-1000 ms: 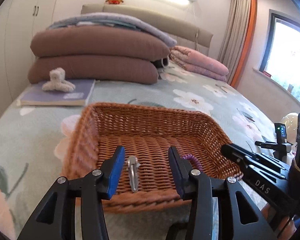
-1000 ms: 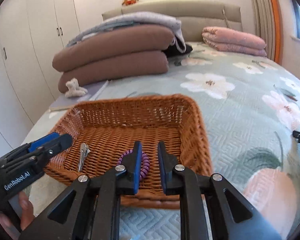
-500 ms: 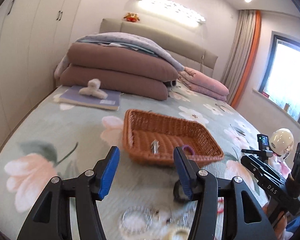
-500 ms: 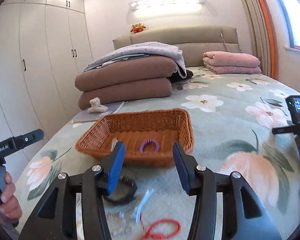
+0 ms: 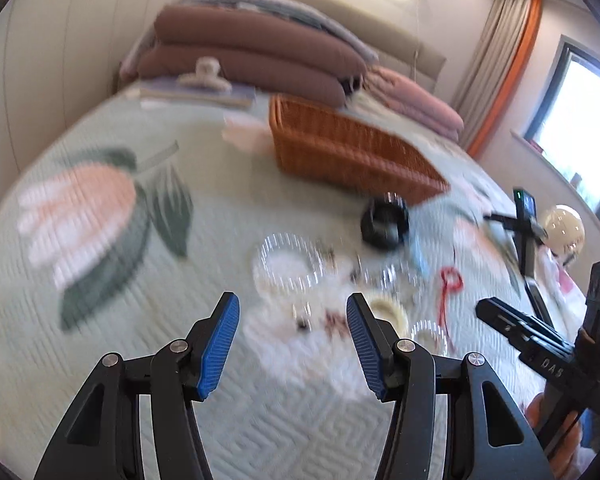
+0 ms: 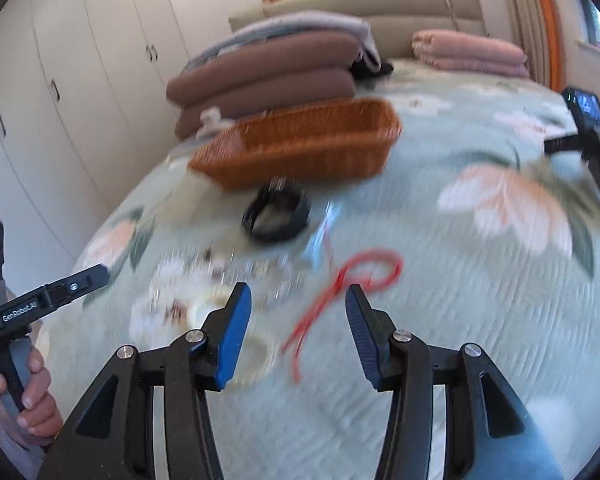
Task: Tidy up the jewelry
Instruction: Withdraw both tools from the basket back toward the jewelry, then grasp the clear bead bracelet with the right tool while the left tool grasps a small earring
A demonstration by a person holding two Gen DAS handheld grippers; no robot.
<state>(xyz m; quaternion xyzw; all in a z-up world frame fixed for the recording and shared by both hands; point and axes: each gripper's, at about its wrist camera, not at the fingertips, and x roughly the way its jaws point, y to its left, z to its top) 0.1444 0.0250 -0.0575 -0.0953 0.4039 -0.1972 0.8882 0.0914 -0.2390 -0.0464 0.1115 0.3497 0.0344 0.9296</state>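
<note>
Both views are motion-blurred. A brown wicker basket (image 5: pixel 352 152) (image 6: pixel 300 140) sits on the floral bedspread, beyond a scatter of jewelry. The scatter holds a black band (image 5: pixel 385 222) (image 6: pixel 277 216), clear beaded bracelets (image 5: pixel 288 266) (image 6: pixel 180 276), a cream ring (image 5: pixel 388 308) (image 6: pixel 208 308) and a red cord (image 5: pixel 448 284) (image 6: pixel 348 280). My left gripper (image 5: pixel 292 344) is open and empty, low over the bed just short of the bracelets. My right gripper (image 6: pixel 298 328) is open and empty, near the red cord. The basket's inside is hidden.
Brown bolsters (image 5: pixel 252 56) and folded pink blankets (image 6: pixel 472 52) lie at the head of the bed. A book with a white hair claw (image 5: pixel 206 74) lies behind the basket. A small tripod with a device (image 5: pixel 524 216) (image 6: pixel 588 128) stands on the right. White wardrobes (image 6: pixel 60 80) stand on the left.
Both grippers drew back from the basket, the right one opening after leaving the purple coil inside, then dropped low over the loose jewelry. The basket now lies farther off.
</note>
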